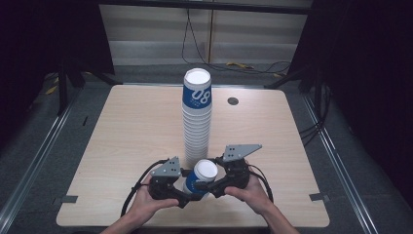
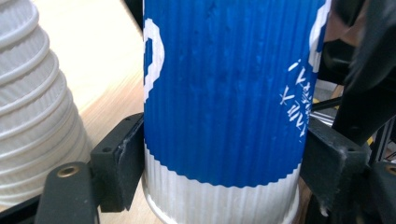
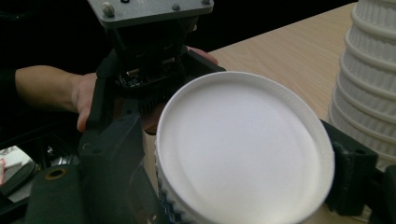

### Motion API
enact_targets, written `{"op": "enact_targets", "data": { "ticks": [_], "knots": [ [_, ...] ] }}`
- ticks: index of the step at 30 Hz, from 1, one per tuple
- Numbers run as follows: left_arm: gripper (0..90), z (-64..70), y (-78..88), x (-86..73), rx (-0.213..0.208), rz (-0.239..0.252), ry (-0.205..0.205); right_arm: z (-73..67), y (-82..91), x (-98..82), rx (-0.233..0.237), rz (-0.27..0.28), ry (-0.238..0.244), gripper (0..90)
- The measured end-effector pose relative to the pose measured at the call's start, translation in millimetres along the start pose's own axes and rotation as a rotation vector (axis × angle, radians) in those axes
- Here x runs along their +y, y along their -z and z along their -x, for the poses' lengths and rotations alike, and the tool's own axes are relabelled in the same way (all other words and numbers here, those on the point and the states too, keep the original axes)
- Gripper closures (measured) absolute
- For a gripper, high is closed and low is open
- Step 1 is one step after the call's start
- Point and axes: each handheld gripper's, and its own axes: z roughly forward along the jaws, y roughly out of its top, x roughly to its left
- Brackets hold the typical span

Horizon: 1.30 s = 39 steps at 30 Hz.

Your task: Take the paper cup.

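A blue and white ribbed paper cup (image 1: 197, 182) hangs tilted just above the table's front edge, its flat white end (image 3: 243, 149) turned up. My left gripper (image 1: 187, 195) comes in from the left and is shut on it: both black pads press the cup (image 2: 224, 93) near its white band. From the right, my right gripper (image 1: 213, 187) has its jaws standing wide on either side of the cup's white end, and I see no squeeze on it. A tall stack of the same cups (image 1: 197, 122) stands just behind, in the table's middle.
The stack (image 2: 32, 116) stands very close to both grippers, and rises at the right of the right gripper view (image 3: 369, 79). A small black round insert (image 1: 233, 101) sits in the wooden table (image 1: 126, 131) at the back right. Cables lie on the floor behind.
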Motion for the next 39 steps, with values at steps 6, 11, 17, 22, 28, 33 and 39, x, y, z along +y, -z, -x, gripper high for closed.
{"op": "enact_targets", "data": {
  "ticks": [6, 11, 17, 22, 28, 33, 39],
  "knots": [
    [23.3, -3.1, 4.6, 0.5, -0.007, -0.019, 0.031, 3.4, 8.6, 1.8, -0.023, -0.004, -0.001, 14.2],
    [23.3, -7.5, 8.2, 1.9, -0.002, -0.03, 0.046, 4.5, 14.6, 2.1, -0.031, -0.017, 0.006, 14.1],
    [23.3, -8.9, 13.9, 7.7, 0.012, -0.071, 0.014, 1.9, 22.8, 1.7, -0.083, -0.044, 0.035, 15.4],
    [23.0, -12.4, 13.2, 7.3, 0.041, -0.136, -0.001, 1.3, 22.1, -1.1, -0.086, -0.126, 0.064, 14.6],
    [23.0, -18.5, 14.4, 6.3, 0.056, -0.178, 0.003, 3.4, 17.7, -4.1, -0.091, -0.199, 0.073, 16.0],
    [23.0, -20.5, 14.7, 8.0, 0.055, -0.207, -0.006, 6.2, 12.0, -5.3, -0.115, -0.282, 0.086, 19.0],
    [23.0, -19.7, 11.9, 10.8, 0.044, -0.274, -0.058, 8.8, 9.7, -2.9, -0.108, -0.32, 0.098, 18.8]
  ]
}}
